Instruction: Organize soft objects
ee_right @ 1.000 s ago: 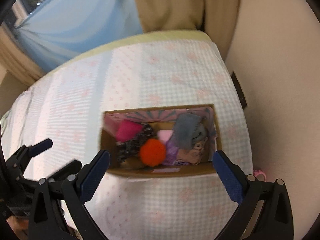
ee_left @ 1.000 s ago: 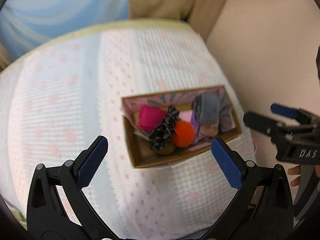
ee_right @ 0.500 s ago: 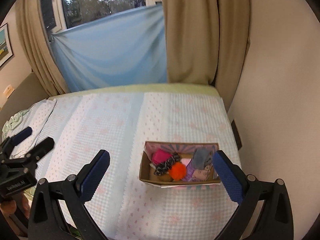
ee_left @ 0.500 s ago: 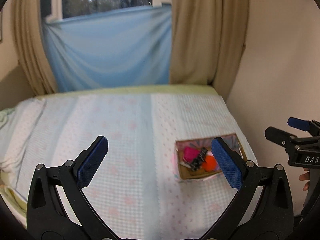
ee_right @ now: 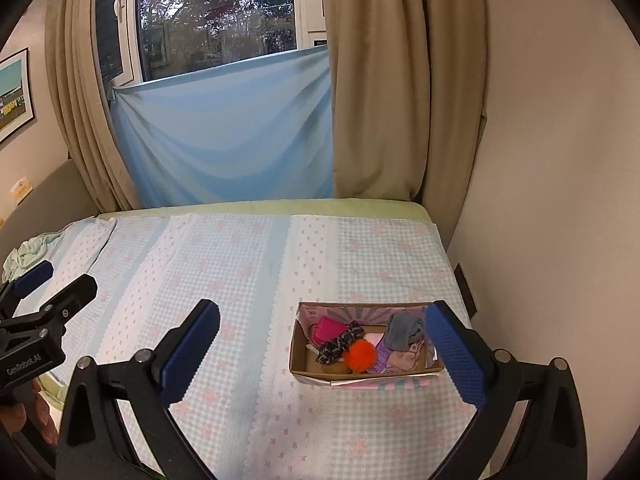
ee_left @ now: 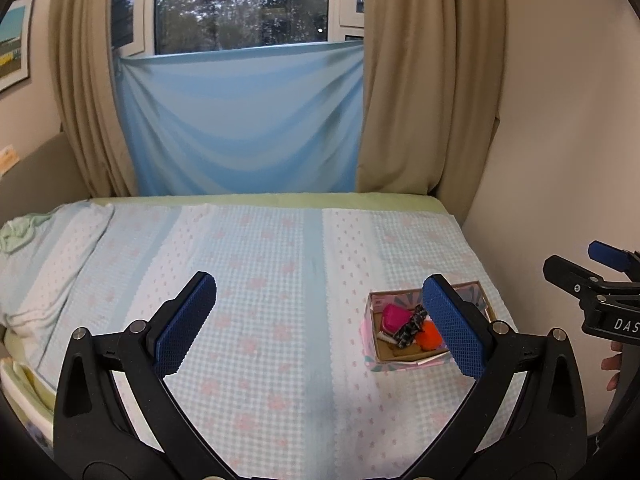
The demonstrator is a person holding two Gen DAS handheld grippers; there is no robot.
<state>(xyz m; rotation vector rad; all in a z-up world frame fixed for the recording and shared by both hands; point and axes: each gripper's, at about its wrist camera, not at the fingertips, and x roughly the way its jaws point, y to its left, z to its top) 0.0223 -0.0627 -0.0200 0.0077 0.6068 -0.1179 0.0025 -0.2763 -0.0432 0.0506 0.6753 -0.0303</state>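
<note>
While both jaws gape empty | box (ee_right: 366, 376) holds pompom (ee_right: 361, 355) | bed (ee_right: 240, 264)

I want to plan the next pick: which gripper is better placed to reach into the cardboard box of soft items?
Probably the right gripper: the open cardboard box lies nearly straight ahead of it, while it sits off to the right of the left gripper. Both are open and empty.

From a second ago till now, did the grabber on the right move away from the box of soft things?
Yes. The right gripper pulled back and tilted up: the cardboard box filled its view before, and now looks small on the bed, with the window showing.
</note>
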